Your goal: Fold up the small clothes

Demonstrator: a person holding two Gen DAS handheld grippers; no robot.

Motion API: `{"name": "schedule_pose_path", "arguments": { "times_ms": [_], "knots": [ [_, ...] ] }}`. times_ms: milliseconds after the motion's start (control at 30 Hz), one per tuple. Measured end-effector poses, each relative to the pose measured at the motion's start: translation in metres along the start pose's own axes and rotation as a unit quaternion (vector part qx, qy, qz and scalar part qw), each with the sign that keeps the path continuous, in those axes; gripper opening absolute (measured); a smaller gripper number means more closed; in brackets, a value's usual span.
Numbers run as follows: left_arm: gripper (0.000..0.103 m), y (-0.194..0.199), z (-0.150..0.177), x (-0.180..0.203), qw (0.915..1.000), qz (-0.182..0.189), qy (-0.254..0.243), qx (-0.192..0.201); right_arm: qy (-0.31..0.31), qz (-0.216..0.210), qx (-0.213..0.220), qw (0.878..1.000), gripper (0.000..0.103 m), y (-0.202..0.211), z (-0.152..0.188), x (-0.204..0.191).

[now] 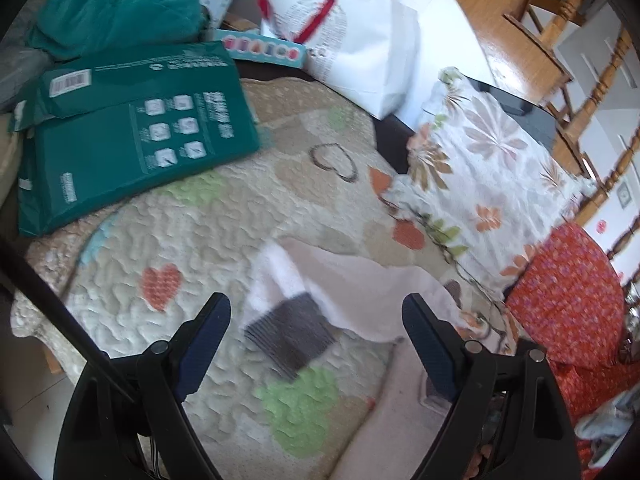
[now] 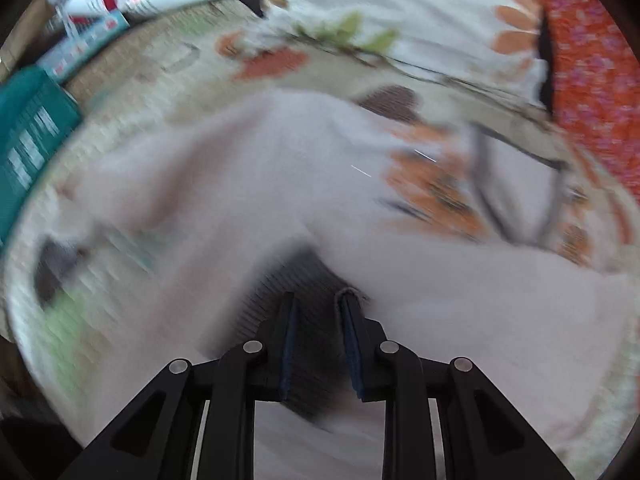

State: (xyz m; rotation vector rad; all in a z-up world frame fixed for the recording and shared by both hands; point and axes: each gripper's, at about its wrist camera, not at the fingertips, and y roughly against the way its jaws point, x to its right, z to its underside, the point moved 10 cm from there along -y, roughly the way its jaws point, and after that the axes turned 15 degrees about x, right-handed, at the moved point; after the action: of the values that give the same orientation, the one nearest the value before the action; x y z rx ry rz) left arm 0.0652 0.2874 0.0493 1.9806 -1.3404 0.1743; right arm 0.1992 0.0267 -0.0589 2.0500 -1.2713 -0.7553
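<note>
Where the left wrist view looks down on the quilted bedspread (image 1: 224,216), the left tool (image 1: 316,312) hangs wide open and empty above a pale pink garment (image 1: 360,280) with a grey ribbed cuff (image 1: 290,336), near a green package (image 1: 132,128) and a floral pillow (image 1: 480,168). In the blurred right wrist view, the right tool (image 2: 320,308) is nearly closed, pinching the garment's grey ribbed band (image 2: 308,276), with pink cloth (image 2: 248,168) spread beyond.
</note>
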Motion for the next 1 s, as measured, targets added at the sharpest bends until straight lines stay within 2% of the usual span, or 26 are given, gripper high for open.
{"name": "schedule_pose_path", "arguments": {
  "times_ms": [33,100,200,267,300,333,433,467,533,600,633,733,833,933,1000],
  "knots": [
    [0.087,0.0,-0.003,-0.006,1.0,-0.008,0.004,0.003,-0.014,-0.034,-0.003,0.999,0.026,-0.006,-0.006,-0.016],
    [0.087,0.0,-0.014,-0.027,0.9989,-0.035,0.026,0.019,-0.017,-0.073,0.003,0.997,0.026,-0.011,-0.019,-0.048],
    [0.087,0.005,-0.029,-0.058,0.9946,-0.074,0.057,0.045,0.001,-0.108,0.023,0.994,0.027,0.0,-0.034,-0.083],
    [0.087,0.008,-0.033,-0.072,0.9922,-0.088,0.07,0.053,0.026,-0.112,0.037,0.993,0.034,0.016,-0.042,-0.09],
    [0.087,0.009,-0.033,-0.075,0.9919,-0.089,0.074,0.052,0.04,-0.094,0.042,0.994,0.036,0.02,-0.044,-0.084],
    [0.087,0.009,-0.033,-0.076,0.992,-0.088,0.075,0.05,0.057,-0.049,0.046,0.996,0.037,0.026,-0.043,-0.065],
    [0.087,0.008,-0.032,-0.074,0.993,-0.084,0.071,0.043,0.06,0.042,0.03,0.997,0.037,0.031,-0.03,-0.007],
    [0.087,0.008,-0.032,-0.072,0.9933,-0.08,0.072,0.041,0.059,0.076,0.018,0.995,0.03,0.032,-0.02,0.017],
    [0.087,0.008,-0.03,-0.066,0.9939,-0.07,0.076,0.038,0.046,0.104,-0.001,0.994,0.015,0.033,0.001,0.05],
    [0.088,0.007,-0.027,-0.058,0.9948,-0.06,0.074,0.035,0.012,0.111,-0.019,0.994,0.015,0.034,0.022,0.073],
    [0.088,0.007,-0.026,-0.055,0.9951,-0.058,0.072,0.034,-0.006,0.104,-0.026,0.994,0.015,0.031,0.033,0.078],
    [0.088,0.006,-0.022,-0.049,0.9958,-0.061,0.059,0.034,-0.018,0.079,-0.008,0.997,0.014,0.028,0.03,0.067],
    [0.088,0.004,-0.021,-0.053,0.9953,-0.07,0.06,0.031,-0.023,0.018,-0.008,1.0,0.014,0.012,0.019,0.027],
    [0.088,0.003,-0.024,-0.063,0.9935,-0.081,0.072,0.033,-0.026,-0.077,-0.026,0.996,0.015,-0.011,0.012,-0.024],
    [0.088,0.005,-0.029,-0.075,0.9917,-0.094,0.079,0.04,-0.021,-0.095,-0.007,0.995,0.015,-0.011,0.001,-0.05]
  ]
}}
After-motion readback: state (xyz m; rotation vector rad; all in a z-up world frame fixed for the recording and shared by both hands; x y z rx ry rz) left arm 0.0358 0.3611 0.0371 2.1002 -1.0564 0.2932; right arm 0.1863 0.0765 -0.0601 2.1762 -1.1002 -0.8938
